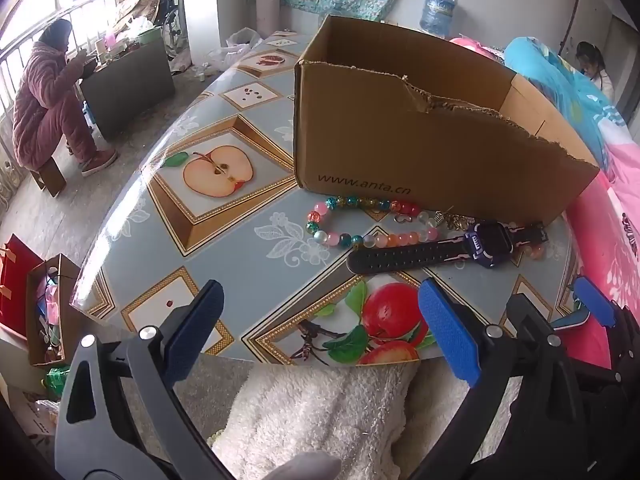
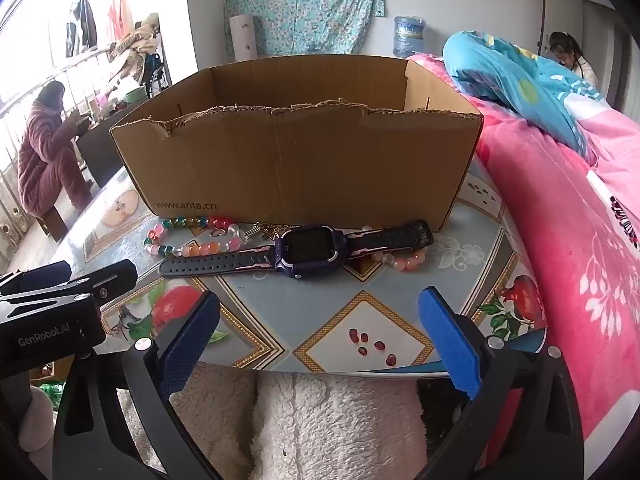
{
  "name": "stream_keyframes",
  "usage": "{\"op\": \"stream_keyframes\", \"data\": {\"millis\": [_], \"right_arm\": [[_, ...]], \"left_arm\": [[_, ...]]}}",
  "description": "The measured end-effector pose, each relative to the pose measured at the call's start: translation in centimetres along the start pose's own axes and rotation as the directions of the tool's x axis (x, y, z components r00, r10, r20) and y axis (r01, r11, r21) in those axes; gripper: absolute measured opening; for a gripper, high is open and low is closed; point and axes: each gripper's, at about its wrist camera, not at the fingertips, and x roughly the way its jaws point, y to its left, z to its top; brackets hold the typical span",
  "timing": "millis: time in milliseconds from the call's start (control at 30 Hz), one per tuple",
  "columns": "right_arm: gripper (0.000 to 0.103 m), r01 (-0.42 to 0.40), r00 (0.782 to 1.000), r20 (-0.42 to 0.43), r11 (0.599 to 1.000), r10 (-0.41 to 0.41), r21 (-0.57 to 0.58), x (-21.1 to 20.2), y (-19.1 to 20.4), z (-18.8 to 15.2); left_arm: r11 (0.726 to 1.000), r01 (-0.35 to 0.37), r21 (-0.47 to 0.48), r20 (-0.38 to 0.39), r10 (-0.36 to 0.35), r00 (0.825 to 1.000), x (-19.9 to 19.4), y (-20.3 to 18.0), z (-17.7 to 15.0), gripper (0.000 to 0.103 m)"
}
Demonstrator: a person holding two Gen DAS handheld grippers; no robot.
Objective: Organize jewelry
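Note:
A purple smartwatch (image 2: 304, 250) with a black strap lies on the table in front of an open cardboard box (image 2: 296, 164). A bracelet of pink, green and orange beads (image 2: 192, 236) lies to its left, a small gold chain (image 2: 264, 231) behind it, and a peach bead bracelet (image 2: 400, 261) under its right strap. The left wrist view shows the watch (image 1: 486, 244), bead bracelet (image 1: 352, 220) and box (image 1: 420, 148) too. My left gripper (image 1: 320, 320) and right gripper (image 2: 320, 322) are both open and empty, held at the table's near edge.
The table (image 2: 360, 320) has a glossy fruit-patterned cover. A pink and blue quilt (image 2: 560, 200) lies on the right. A white fleecy garment (image 2: 332, 428) is below the grippers. A person in a pink coat (image 1: 48, 100) sits far left. Bags stand on the floor (image 1: 44, 304).

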Motion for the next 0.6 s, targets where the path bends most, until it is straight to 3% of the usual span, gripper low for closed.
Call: {"op": "stream_keyframes", "data": {"millis": [600], "right_arm": [[0.097, 0.015, 1.000, -0.002, 1.000, -0.015, 0.016, -0.2, -1.1, 0.3]], "left_arm": [[1.000, -0.005, -0.001, -0.021, 0.005, 1.000, 0.5, 0.3, -0.5, 0.094]]}}
